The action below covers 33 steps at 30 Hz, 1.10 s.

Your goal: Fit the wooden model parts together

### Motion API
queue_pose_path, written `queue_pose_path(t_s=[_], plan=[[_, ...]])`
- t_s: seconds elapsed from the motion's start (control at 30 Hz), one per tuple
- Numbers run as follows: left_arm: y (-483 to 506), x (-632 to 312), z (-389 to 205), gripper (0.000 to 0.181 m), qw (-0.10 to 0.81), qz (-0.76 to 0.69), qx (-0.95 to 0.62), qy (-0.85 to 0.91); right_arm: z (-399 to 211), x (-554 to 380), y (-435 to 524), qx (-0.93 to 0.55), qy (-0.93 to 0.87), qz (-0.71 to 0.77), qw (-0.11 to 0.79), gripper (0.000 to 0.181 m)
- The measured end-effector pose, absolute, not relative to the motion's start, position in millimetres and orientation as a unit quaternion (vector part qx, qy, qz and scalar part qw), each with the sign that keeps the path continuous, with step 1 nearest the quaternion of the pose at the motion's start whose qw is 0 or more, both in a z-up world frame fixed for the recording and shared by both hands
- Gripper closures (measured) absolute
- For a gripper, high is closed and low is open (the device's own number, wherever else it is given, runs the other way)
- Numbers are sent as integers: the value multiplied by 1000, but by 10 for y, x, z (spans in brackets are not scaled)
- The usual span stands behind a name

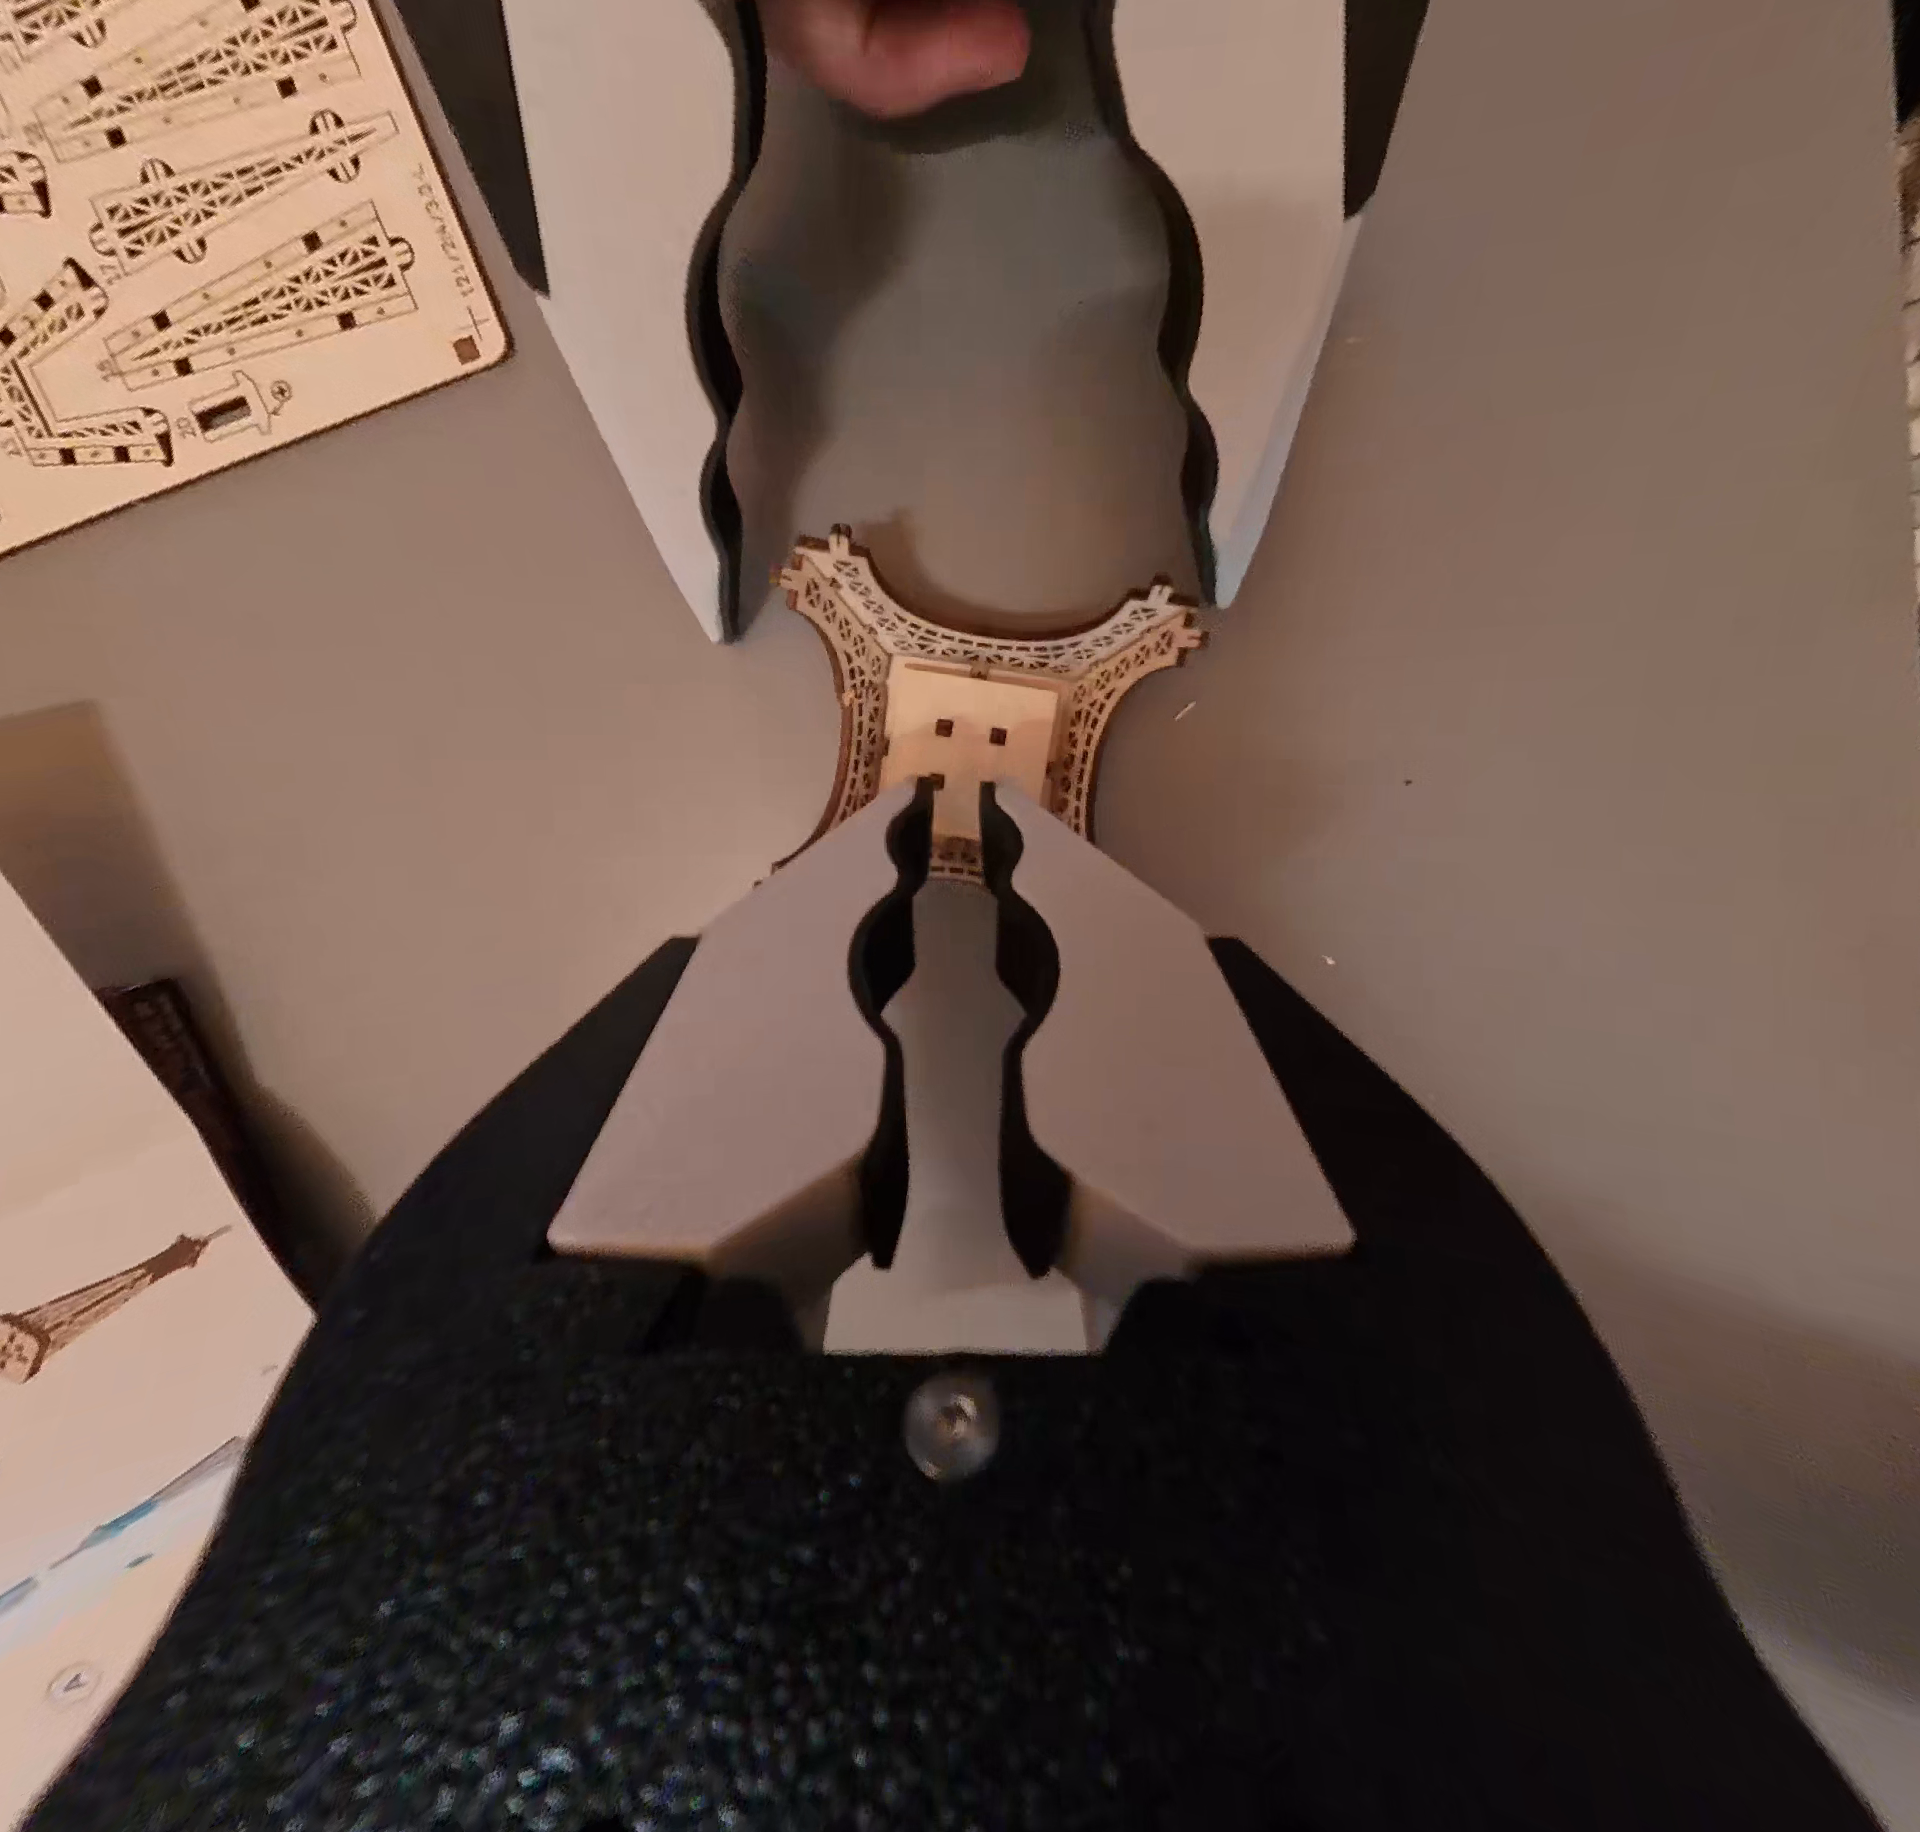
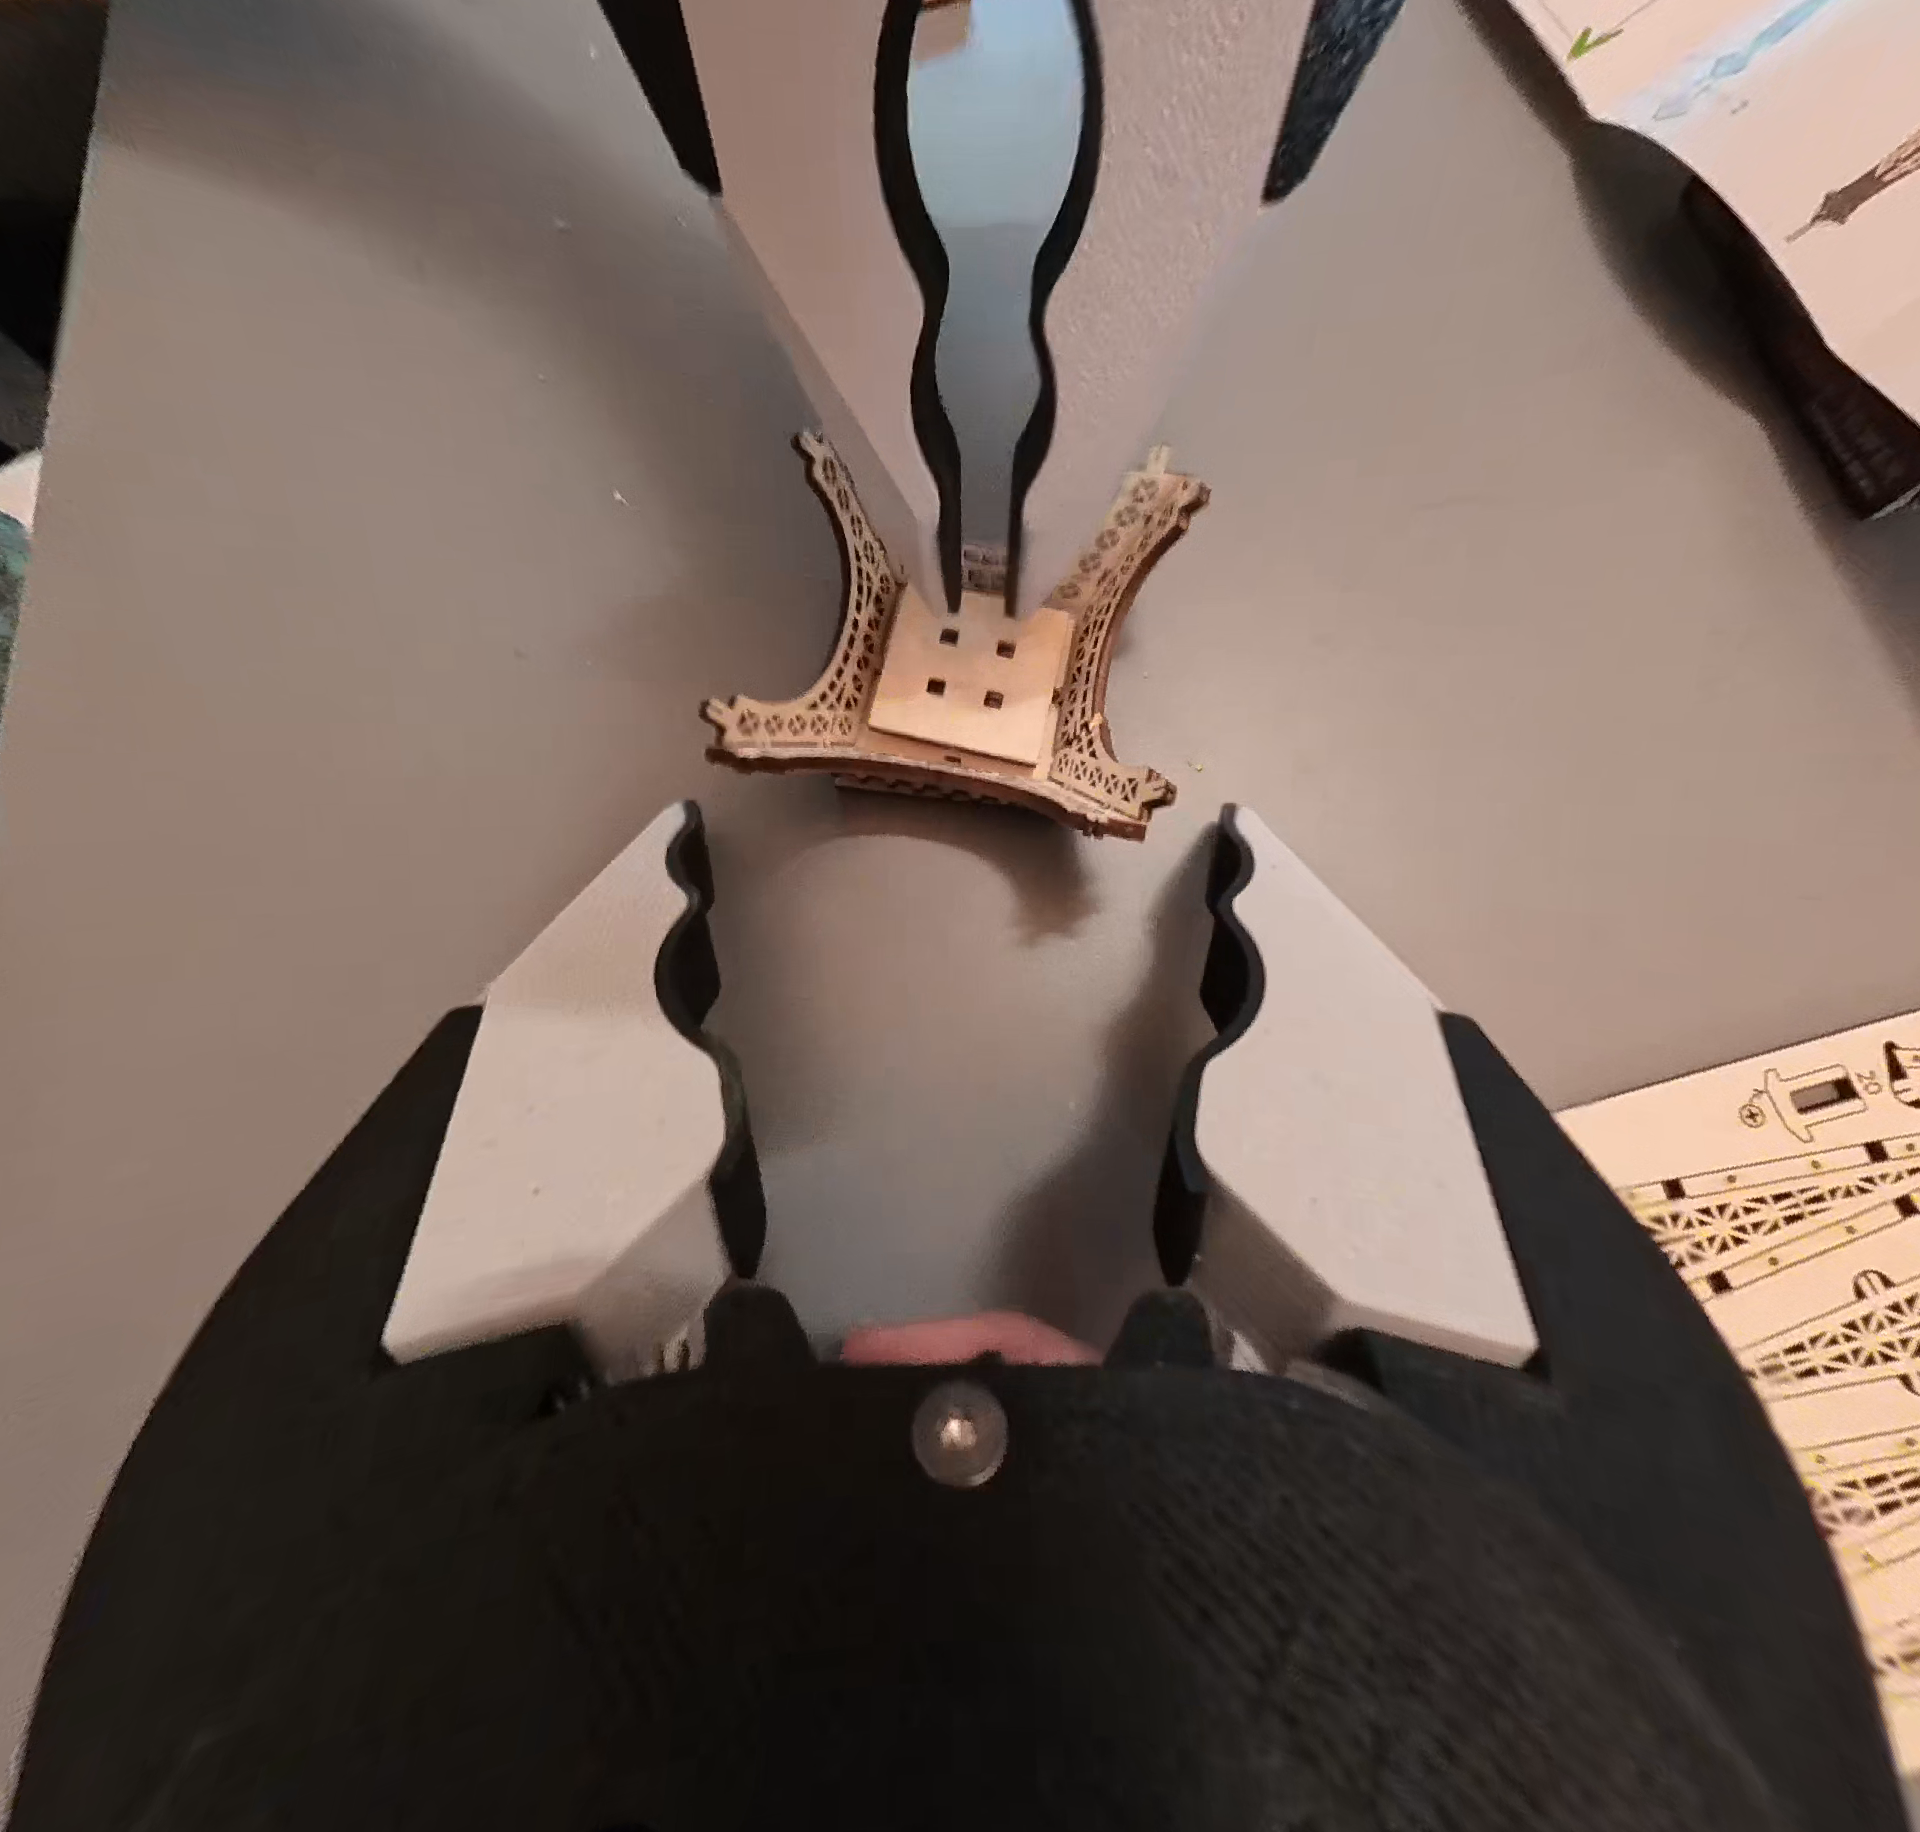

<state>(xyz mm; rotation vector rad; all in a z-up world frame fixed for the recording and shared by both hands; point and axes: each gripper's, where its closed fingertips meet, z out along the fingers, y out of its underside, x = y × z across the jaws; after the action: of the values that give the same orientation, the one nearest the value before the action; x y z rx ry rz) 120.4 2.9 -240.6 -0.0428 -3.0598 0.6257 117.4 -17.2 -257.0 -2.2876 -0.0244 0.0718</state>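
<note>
Left hand-held gripper point(image 1: 958, 795) pinches the near edge of the pale latticed four-legged wooden tower base point(image 1: 977, 717) on the grey counter point(image 1: 1558, 743), while the right hand-held gripper point(image 2: 956, 826) hovers wide open, empty.

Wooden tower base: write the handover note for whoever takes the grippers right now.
Left gripper: nearly shut, tips at the near edge of the wooden tower base; whether it truly grips cannot be told.
Right gripper: open, empty, apart from the base on its opposite side.
The base rests on the grey table: four lattice legs and a square top plate with four small empty holes.
The parts sheet lies flat beside it, its lattice pieces not yet punched out. An instruction sheet lies at the table edge.
Done: base assembled. Left: fit the next section into the plate holes.
</note>
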Motion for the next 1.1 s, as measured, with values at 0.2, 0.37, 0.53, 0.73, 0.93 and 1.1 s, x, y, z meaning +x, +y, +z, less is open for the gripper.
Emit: queue_pose_path(t_s=[0.2, 0.37, 0.53, 0.73, 0.93, 1.1], plan=[[5, 1196, -2433, 166, 23, 190, 2, -982, -2566, 1249, -296, -913, 0, 34, 407, 88], [18, 1214, -2466, 161, 19, 170, 0, -985, -2489, 1257, -264, -900, -2, 41, 435, 87], [6, 1194, -2436, 164, 24, 177, 9, -984, -2374, 1168, -102, -883, -6, 41, 468, 84], [47, 1179, -2480, 166, 27, 158, -5, -987, -2494, 1185, -86, -900, -15, 2, 435, 81], [42, 1224, -2453, 163, 19, 160, -10, -987, -2420, 1183, -54, -890, -3, 11, 456, 88], [40, 1196, -2460, 160, 24, 159, -3, -987, -2343, 1158, -15, -878, 19, 39, 477, 91]])
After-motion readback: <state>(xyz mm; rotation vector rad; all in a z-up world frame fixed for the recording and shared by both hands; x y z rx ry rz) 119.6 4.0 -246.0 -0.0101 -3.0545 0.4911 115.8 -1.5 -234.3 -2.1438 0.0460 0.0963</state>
